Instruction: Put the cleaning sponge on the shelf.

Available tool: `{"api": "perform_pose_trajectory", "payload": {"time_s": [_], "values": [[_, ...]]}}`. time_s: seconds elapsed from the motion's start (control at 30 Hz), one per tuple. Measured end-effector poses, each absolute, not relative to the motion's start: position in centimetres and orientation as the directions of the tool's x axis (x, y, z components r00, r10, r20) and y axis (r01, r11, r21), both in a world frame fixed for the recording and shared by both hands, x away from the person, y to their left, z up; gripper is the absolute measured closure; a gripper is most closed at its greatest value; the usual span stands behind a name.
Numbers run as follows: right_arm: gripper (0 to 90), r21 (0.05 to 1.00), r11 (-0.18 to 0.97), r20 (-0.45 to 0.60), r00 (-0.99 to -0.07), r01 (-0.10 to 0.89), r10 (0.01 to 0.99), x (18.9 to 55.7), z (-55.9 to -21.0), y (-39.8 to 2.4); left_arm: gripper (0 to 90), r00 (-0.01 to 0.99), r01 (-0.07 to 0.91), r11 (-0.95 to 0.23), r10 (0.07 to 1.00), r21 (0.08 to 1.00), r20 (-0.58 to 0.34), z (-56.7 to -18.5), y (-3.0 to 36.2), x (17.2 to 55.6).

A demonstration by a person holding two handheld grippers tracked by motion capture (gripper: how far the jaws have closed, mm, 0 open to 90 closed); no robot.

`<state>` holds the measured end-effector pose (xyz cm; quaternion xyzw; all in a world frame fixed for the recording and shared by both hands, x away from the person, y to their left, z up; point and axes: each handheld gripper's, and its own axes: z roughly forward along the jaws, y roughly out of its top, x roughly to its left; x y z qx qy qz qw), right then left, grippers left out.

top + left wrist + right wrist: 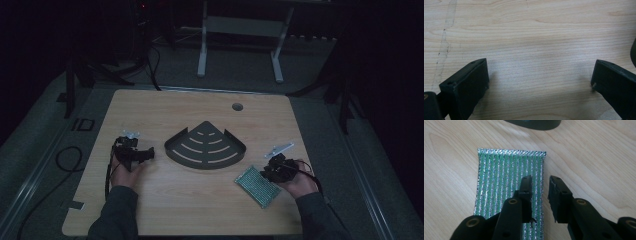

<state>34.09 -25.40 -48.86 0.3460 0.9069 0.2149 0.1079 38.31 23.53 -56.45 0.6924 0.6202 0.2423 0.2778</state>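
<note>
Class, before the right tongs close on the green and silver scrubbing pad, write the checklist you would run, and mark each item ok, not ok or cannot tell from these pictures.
1. Right tongs part open over the pad's edge: ok, a narrow gap shows between the jaws.
2. One jaw over the scrubbing pad, the other beyond its edge over the table: ok.
3. Pad edge actually between the jaws: cannot tell, it lies flat on the wood.
4. Pad clear of the black corner shelf: ok, bare wood lies between them.
5. Left tongs out of the way: ok, open wide over bare table.
</note>
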Motion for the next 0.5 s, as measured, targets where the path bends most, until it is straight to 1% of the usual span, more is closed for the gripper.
{"api": "perform_pose_trajectory", "payload": {"time_s": [0.1, 0.37, 0.5], "values": [[74.9, 0.451, 0.669, -0.033, -0.738, 0.591, 0.674, 34.5, -49.0, -25.3, 1.7, 0.113, 0.724, -0.076, 0.994, 0.685, -0.009, -56.4, 23.5, 38.3], [76.4, 0.417, 0.657, 0.026, -0.731, 0.628, 0.682, 35.5, -49.3, -25.7, 1.7, 0.113, 0.724, -0.076, 0.994, 0.685, -0.009, -56.4, 23.5, 38.3], [77.8, 0.408, 0.652, 0.038, -0.725, 0.639, 0.687, 35.7, -49.4, -25.9, 1.7, 0.113, 0.724, -0.076, 0.994, 0.685, -0.009, -56.4, 23.5, 38.3]]}}
